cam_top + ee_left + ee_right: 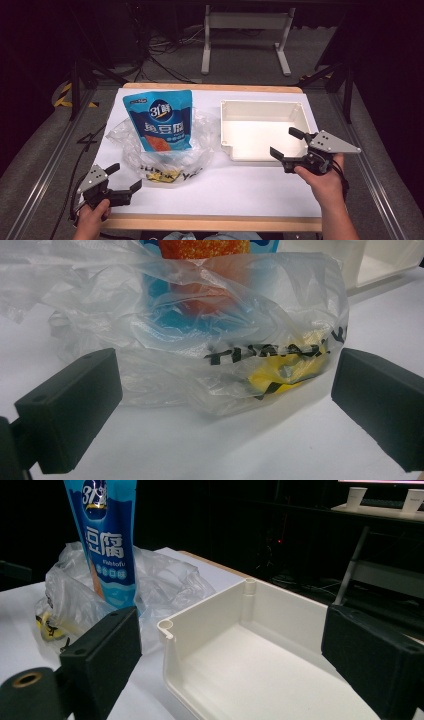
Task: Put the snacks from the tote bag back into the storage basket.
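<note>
Nearest, at the table's 7 o'clock corner, the left gripper (124, 179) sits low by the front edge in the person's left hand (91, 217). Its jaws stand wide apart with nothing between them — in the left gripper view they frame the near side of the bag (200, 340), without touching it. At 4 o'clock, the right gripper (287, 143) is held in the right hand (325, 182) just above the tray's near right corner; its jaws are spread wide and hold nothing, and in the right gripper view they open toward the tray (250, 645).

Farther in, left of centre at about 9 o'clock, lies the crumpled clear bag (165, 145), with black lettering and a yellow patch on its near side. A blue pouch (160, 120) stands upright inside it, its top rising clear of the plastic — the pouch (107, 545) shows white characters and an orange picture low on its face. To the right, near the bag but apart from it, the white tray (227, 127) rests flat on the white table (225, 190) at about 2 o'clock, open side up and bare inside.
</note>
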`<state>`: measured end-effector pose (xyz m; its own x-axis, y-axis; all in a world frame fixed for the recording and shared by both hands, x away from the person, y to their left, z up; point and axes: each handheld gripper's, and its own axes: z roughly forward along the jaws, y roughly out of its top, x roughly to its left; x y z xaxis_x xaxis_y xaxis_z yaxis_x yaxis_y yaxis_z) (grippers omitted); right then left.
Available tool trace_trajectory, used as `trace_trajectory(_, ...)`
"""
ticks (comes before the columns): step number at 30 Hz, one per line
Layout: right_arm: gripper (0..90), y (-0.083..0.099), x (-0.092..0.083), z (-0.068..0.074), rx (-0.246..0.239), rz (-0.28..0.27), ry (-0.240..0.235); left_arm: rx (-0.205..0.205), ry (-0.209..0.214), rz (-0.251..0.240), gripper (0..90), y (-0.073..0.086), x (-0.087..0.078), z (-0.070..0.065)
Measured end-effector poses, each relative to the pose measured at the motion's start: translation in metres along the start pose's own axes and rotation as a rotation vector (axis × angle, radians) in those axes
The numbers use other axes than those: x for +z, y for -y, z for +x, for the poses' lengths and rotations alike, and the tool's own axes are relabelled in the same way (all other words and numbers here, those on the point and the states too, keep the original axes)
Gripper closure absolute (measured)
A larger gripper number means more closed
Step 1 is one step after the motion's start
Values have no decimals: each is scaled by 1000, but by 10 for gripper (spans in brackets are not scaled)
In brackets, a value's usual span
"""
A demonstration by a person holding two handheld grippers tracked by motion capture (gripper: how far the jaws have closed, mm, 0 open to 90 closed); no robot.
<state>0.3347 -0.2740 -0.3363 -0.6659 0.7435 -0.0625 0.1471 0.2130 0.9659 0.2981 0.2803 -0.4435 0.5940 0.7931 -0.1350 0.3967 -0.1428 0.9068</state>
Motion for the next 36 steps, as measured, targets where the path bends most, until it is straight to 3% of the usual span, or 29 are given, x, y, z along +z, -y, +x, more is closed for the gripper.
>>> trace_trajectory(10,98,-16,18,6,-34,21,-54,6,5,0,6,0,0,-1)
trace_trajectory(17,95,-31,44,13,-60,29,-118,4,4,-3,6,0,0,0)
trace_trajectory(20,96,-34,58,17,-73,66,-164,3,4,-2,6,0,0,0)
trace_trajectory(28,94,-47,81,25,-88,67,-217,4,6,2,6,0,0,0)
trace_trajectory(31,98,-53,91,30,-105,95,-239,4,8,1,6,0,0,0)
trace_trajectory(36,97,-61,103,36,-107,83,-265,1,13,-5,6,0,-1,0)
